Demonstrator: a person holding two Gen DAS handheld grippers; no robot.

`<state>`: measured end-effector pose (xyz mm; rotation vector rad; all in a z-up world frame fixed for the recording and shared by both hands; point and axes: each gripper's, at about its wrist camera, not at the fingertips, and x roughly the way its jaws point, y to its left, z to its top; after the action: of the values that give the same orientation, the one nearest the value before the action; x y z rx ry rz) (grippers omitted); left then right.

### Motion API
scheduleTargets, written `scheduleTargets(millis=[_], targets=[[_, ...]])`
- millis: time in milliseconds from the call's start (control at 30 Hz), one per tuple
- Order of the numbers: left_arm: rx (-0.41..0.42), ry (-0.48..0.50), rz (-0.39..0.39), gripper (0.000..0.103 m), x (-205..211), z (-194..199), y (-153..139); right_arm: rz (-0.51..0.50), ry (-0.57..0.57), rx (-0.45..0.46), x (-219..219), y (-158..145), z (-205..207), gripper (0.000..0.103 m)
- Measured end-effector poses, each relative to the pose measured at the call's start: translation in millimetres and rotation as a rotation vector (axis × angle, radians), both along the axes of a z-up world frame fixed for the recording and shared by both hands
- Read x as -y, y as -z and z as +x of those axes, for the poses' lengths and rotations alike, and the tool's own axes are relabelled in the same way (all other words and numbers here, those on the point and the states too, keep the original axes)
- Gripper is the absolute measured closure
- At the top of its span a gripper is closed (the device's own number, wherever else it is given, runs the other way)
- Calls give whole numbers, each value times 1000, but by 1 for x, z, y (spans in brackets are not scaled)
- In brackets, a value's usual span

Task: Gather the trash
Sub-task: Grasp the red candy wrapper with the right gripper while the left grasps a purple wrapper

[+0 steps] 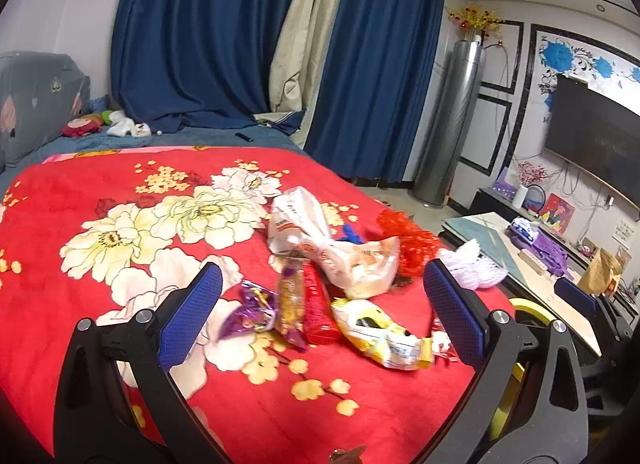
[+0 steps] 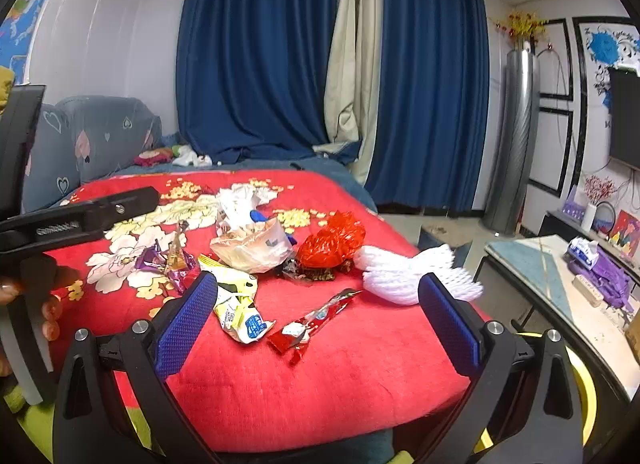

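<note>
Red flowered blanket (image 2: 320,384) carries wrappers (image 2: 240,304) clustered beside the white bag (image 2: 252,248); both grippers (image 1: 320,316) (image 2: 318,316) hover, fingers released, ready to pick.

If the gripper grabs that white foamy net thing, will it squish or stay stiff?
The white foam net will probably squish: it looks like soft, open mesh. It likely weighs very little for its size. It lies at the edge of the red blanket, so a push might slide it off.

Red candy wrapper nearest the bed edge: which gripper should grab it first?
Right. The red candy wrapper lies alone just ahead of the open right gripper, between its fingers. In the left wrist view, the open left gripper faces the purple wrapper and yellow packet instead.
</note>
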<state>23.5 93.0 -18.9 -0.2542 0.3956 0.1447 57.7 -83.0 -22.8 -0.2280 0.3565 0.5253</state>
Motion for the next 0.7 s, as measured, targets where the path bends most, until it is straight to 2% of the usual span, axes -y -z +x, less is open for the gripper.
scheduleTargets(millis=[100,300,333,400,533,700], targets=[[-35,1,-4,11,-8,9,1,-18,19,-77,-1,5,17,5],[-89,16,-1,11,-19,30,7,-48,80,-171,-13,20,53,7],[-102,27,-8,13,-20,34,9,-50,89,-197,-15,23,61,9],[-126,39,-4,21,-21,41,12,-50,95,-262,-19,30,75,28],[-176,77,-7,32,-21,56,20,-21,110,-365,-19,45,95,36],[-236,78,5,47,-17,68,28,12,91,-457,-18,56,105,49]])
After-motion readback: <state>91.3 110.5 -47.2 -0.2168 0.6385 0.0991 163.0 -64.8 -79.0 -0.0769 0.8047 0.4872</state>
